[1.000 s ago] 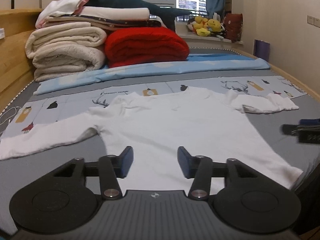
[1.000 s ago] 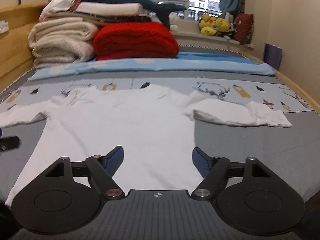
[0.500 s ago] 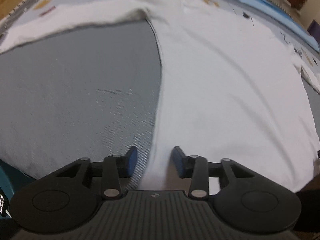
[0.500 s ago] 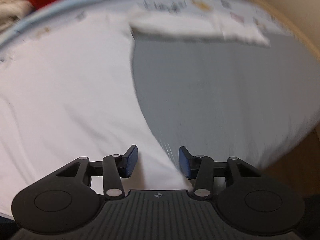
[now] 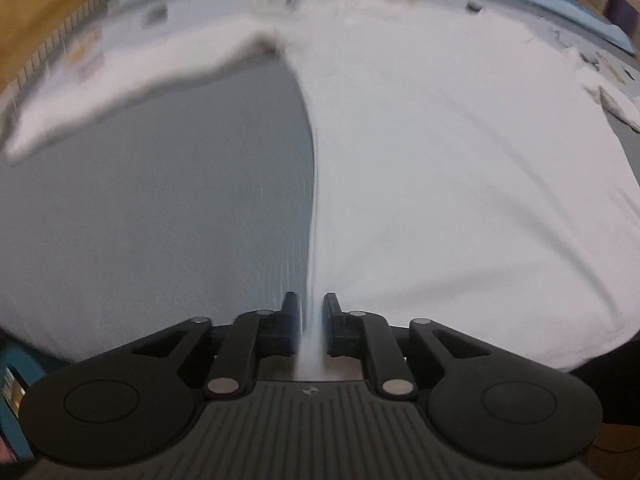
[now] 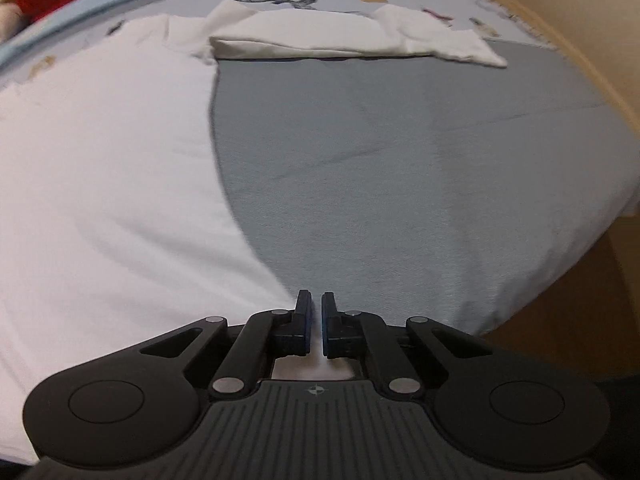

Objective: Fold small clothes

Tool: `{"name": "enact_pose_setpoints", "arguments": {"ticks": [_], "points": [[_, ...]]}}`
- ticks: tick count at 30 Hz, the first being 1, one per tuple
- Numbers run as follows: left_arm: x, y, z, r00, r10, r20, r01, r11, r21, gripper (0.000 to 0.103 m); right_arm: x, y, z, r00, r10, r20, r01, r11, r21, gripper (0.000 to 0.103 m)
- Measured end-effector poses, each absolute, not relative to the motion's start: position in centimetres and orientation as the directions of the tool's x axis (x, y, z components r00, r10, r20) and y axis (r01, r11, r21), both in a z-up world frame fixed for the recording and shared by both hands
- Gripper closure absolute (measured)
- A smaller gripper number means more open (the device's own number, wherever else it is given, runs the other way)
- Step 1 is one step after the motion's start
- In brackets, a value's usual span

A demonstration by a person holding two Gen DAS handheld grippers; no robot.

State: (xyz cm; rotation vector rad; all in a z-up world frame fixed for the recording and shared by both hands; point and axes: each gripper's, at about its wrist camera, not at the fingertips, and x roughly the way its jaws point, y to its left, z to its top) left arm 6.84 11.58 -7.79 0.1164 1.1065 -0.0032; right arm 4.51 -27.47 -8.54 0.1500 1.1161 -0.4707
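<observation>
Along the near edge of the bed point(image 6: 400, 160), a white long-sleeved shirt point(image 5: 460, 160) is lying spread flat on the grey sheet, its hem toward the near edge and its collar toward the far side. Its two sleeves are reaching out toward the bed's left and right sides; the right one point(image 6: 340, 42) is lying rumpled and partly doubled on the printed strip of the sheet. The left gripper point(image 5: 311, 312) is pointing steeply down at the shirt's left hem corner, its jaws having just been closing, and a raised ridge of white cloth is passing between the pads, which are now pinching it. The right gripper point(image 6: 316, 312) is gripping the right hem corner likewise, its jaws having just closed to a narrow slit with white cloth showing between them.
</observation>
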Motion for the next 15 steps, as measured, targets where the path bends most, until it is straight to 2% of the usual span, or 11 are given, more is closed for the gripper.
{"name": "enact_pose_setpoints", "arguments": {"ticks": [1, 2, 5, 8, 9, 11, 13, 14, 15], "points": [[6.6, 11.1, -7.0, 0.492, 0.038, -0.870, 0.089, 0.992, 0.094, 0.079, 4.1, -27.6, -7.9, 0.367, -0.300, -0.881, 0.445, 0.888, -0.117, 0.097], [6.4, 10.7, -6.4, 0.524, 0.011, -0.851, 0.118, 0.989, 0.085, 0.074, 4.1, -27.8, -7.4, 0.398, -0.297, -0.868, 0.447, 0.889, -0.100, 0.090], [6.4, 9.7, -6.0, 0.538, -0.079, -0.839, 0.179, 0.984, 0.022, 0.073, 3.8, -26.9, -5.8, 0.527, -0.290, -0.799, 0.395, 0.916, -0.072, 0.066], [7.6, 9.9, -8.1, 0.403, -0.136, -0.905, 0.156, 0.985, -0.078, 0.073, 4.2, -26.2, -6.3, 0.541, -0.207, -0.815, 0.319, 0.947, -0.029, 0.061], [7.9, 9.8, -9.2, 0.343, -0.119, -0.932, 0.148, 0.986, -0.072, 0.073, 4.5, -26.1, -7.3, 0.492, -0.170, -0.854, 0.303, 0.953, -0.015, 0.060], [7.9, 9.5, -9.2, 0.351, -0.095, -0.931, 0.161, 0.986, -0.040, 0.072, 4.6, -25.8, -9.3, 0.360, -0.158, -0.919, 0.294, 0.955, -0.048, 0.060], [7.9, 8.9, -8.2, 0.402, -0.099, -0.910, 0.189, 0.982, -0.023, 0.064, 4.4, -25.5, -9.0, 0.379, -0.175, -0.909, 0.303, 0.951, -0.057, 0.060], [7.9, 8.8, -7.9, 0.417, -0.104, -0.903, 0.195, 0.981, -0.024, 0.054, 4.5, -25.4, -8.5, 0.397, -0.174, -0.901, 0.296, 0.954, -0.054, 0.059], [8.0, 8.8, -7.9, 0.416, -0.107, -0.903, 0.193, 0.981, -0.027, 0.050, 4.4, -25.2, -8.1, 0.425, -0.171, -0.889, 0.285, 0.957, -0.048, 0.057]]}}
